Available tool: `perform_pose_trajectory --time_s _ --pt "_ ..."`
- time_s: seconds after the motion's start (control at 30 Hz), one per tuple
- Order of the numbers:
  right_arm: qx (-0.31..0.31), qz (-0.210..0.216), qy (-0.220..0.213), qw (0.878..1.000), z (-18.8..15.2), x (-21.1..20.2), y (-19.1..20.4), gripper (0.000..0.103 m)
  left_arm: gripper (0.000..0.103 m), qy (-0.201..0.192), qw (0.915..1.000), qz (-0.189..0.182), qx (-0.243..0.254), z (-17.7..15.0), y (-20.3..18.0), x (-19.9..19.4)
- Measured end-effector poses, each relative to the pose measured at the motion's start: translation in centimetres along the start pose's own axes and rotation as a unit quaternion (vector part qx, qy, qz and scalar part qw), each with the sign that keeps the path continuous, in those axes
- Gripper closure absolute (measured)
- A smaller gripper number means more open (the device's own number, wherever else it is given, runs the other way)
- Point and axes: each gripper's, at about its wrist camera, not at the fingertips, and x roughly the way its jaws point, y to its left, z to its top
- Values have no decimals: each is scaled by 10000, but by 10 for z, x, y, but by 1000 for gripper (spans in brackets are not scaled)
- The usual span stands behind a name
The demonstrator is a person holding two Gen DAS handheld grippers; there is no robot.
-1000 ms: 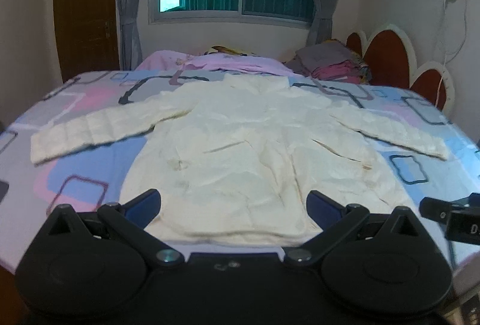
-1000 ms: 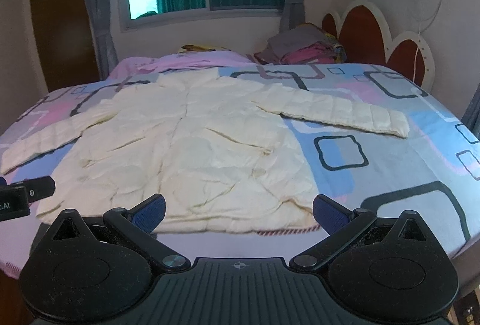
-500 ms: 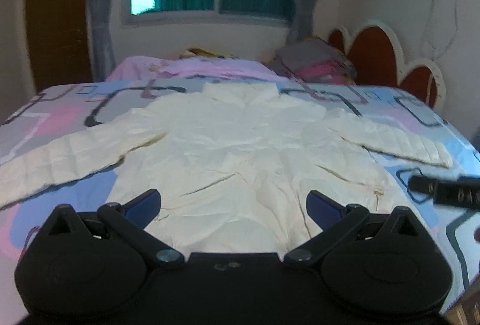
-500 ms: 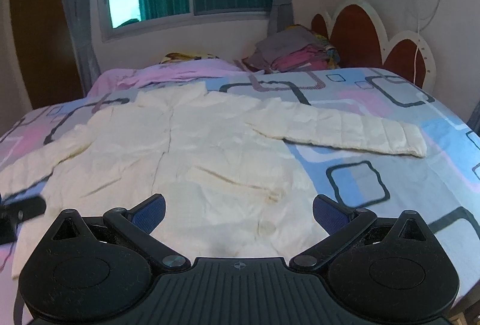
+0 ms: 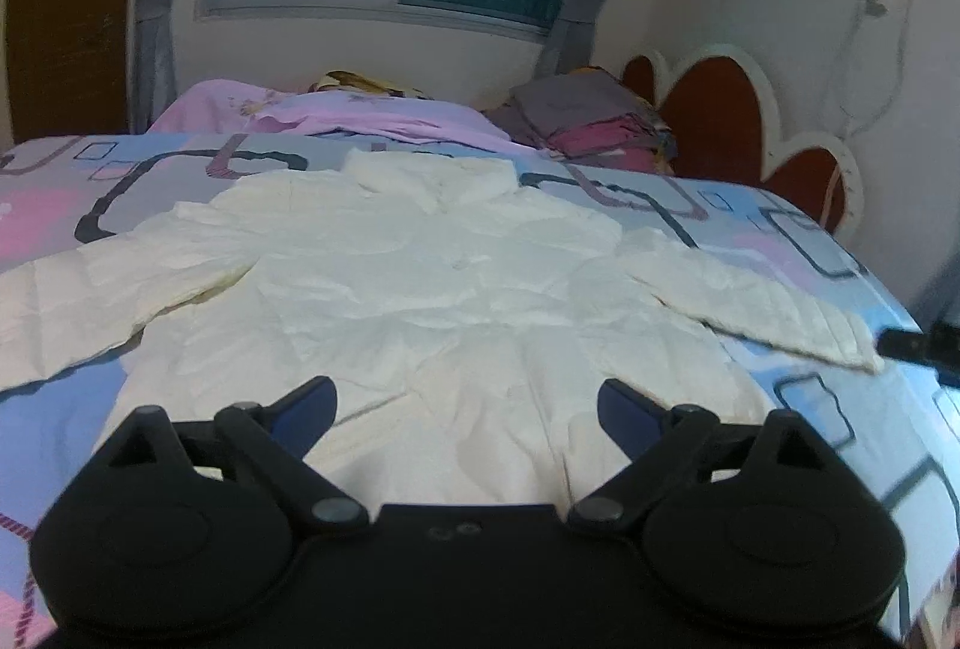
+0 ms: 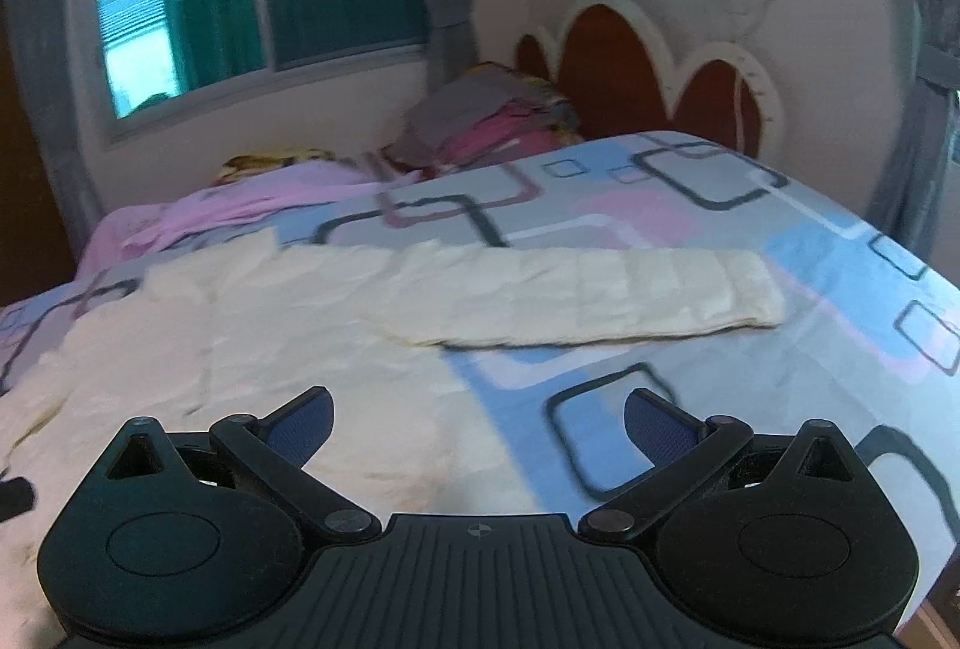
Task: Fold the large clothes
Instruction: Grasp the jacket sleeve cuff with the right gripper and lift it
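Cream jacket flat, collar toward window, sleeves sideways; left fingers closing on nothing, right fingers released.

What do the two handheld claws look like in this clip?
Both look alike: matte black bodies with two round discs, jointed black link arms and blue pads. The left claw has a smooth centre plate; the right claw has a ribbed one with a small crosshair mark. No hands, sleeves or cables show.
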Motion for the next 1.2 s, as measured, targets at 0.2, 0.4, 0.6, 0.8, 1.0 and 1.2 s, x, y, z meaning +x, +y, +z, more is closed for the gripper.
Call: perform_pose_trajectory --time_s 0.2,0.4,0.6,0.8,1.0,1.2 --pt "226 -126 94 9996 19 43 -44 41 8 -87 9996 253 39 11 -22 27" --pt "797 -251 202 9963 38 101 -114 44 8 170 9992 350 17 31 -51 73" --pt "1565 -397 587 9851 46 166 -188 62 8 345 9973 649 15 42 -83 121" --pt "2488 -338 960 9632 36 207 -242 62 6 575 9946 843 164 35 -109 145" --pt "2889 -89 833 9537 30 221 -270 62 6 765 9921 969 214 27 -122 155" --pt "2626 -277 703 9619 35 224 -265 80 6 686 9911 1141 11 34 -114 154"
